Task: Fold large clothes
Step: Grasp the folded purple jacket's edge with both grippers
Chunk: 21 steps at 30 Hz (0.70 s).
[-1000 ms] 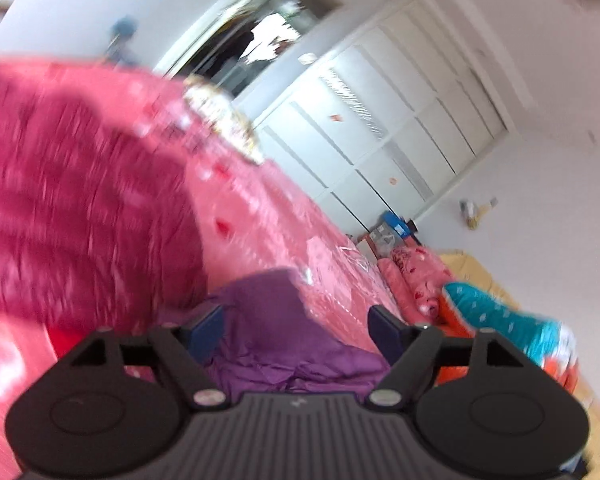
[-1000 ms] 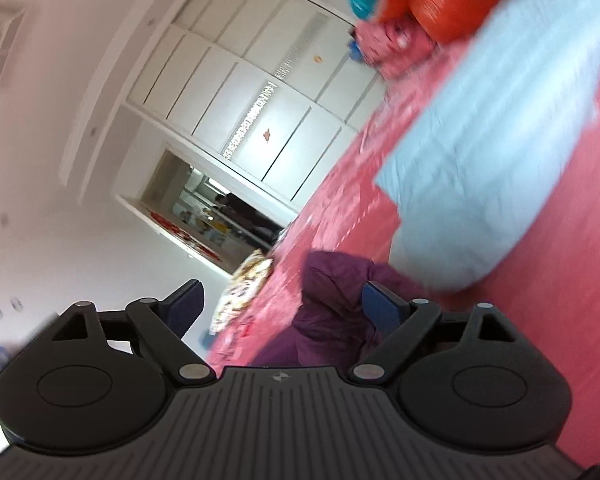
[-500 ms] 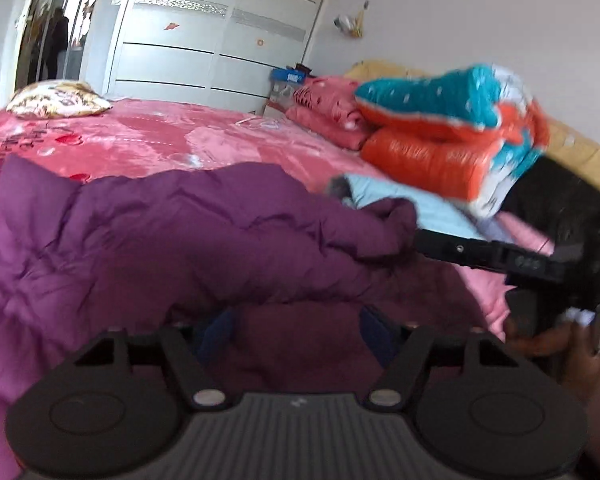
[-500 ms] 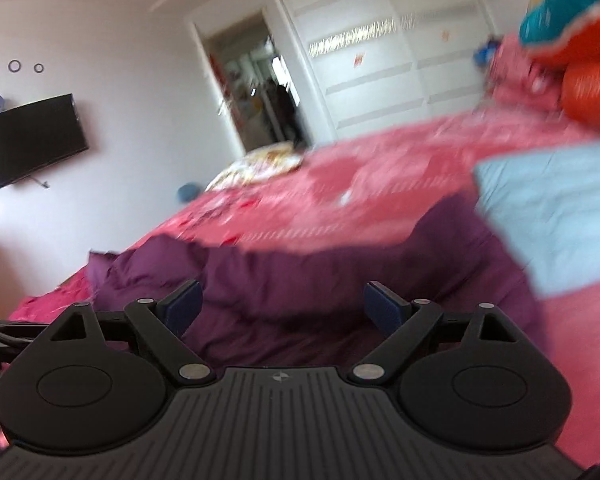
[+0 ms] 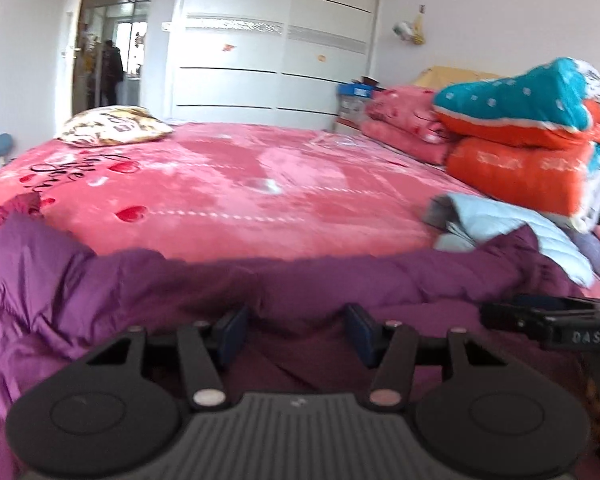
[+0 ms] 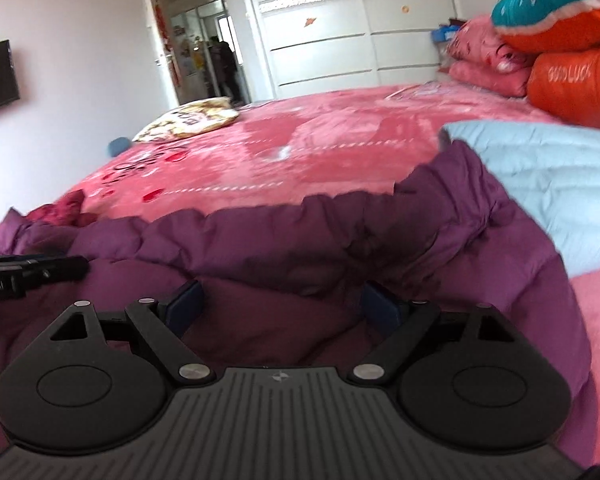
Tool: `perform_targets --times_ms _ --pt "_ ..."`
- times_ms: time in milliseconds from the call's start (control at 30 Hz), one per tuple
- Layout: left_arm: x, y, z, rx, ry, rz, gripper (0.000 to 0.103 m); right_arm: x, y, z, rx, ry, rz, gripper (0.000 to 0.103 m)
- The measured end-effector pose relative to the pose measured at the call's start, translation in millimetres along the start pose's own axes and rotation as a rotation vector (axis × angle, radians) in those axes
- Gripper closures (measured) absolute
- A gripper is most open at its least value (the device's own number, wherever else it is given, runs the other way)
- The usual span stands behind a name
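Observation:
A large purple padded jacket (image 5: 140,292) lies crumpled on the near part of a pink bed; it also fills the near half of the right wrist view (image 6: 300,248). My left gripper (image 5: 296,330) is open, low over the jacket, its jaws apart with purple fabric between and under them. My right gripper (image 6: 282,308) is open, just over the jacket's inner lining. Each gripper shows at the edge of the other's view: the right one (image 5: 556,322) and the left one (image 6: 28,272).
A folded light blue jacket (image 6: 556,176) lies right of the purple one, also seen in the left wrist view (image 5: 512,228). Stacked orange and teal quilts (image 5: 528,140) and pink bedding (image 5: 404,128) sit at the right. A patterned pillow (image 5: 112,124) lies far left. White wardrobe (image 5: 272,44) behind.
Both grippers swung from tilted, blurred views down to a level pose close over the purple jacket. The jacket now lies spread out wider and flatter. Both stay open.

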State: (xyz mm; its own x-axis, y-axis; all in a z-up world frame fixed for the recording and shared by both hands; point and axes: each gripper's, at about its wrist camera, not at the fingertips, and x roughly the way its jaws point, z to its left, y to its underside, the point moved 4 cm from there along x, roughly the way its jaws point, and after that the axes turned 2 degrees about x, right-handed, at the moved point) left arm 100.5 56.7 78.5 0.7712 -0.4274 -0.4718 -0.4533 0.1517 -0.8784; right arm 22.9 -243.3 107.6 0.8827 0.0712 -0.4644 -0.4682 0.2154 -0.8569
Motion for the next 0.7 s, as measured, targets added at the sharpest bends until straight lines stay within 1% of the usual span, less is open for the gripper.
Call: perform_targets --times_ms 67,167,333,500,600,700 --pt "10 -2 3 0.018 -0.030 -0.006 0.048 1 0 -6 -0.024 0.056 -0.010 0.000" --pt "24 -4 6 0.030 -0.051 -0.010 0.045 19 1 -24 0.002 0.080 -0.004 0.000" --pt "49 -1 13 0.025 -0.056 -0.008 0.037 41 -2 -29 -0.005 0.115 0.013 0.000" --pt "73 4 12 0.028 -0.054 -0.004 0.035 48 1 -32 0.016 0.112 0.028 0.000" --pt "82 7 11 0.036 -0.057 -0.010 0.034 59 0 -34 0.031 0.103 0.035 0.000" --pt "87 11 12 0.021 -0.054 -0.018 0.034 63 1 -35 0.052 0.088 0.047 0.000"
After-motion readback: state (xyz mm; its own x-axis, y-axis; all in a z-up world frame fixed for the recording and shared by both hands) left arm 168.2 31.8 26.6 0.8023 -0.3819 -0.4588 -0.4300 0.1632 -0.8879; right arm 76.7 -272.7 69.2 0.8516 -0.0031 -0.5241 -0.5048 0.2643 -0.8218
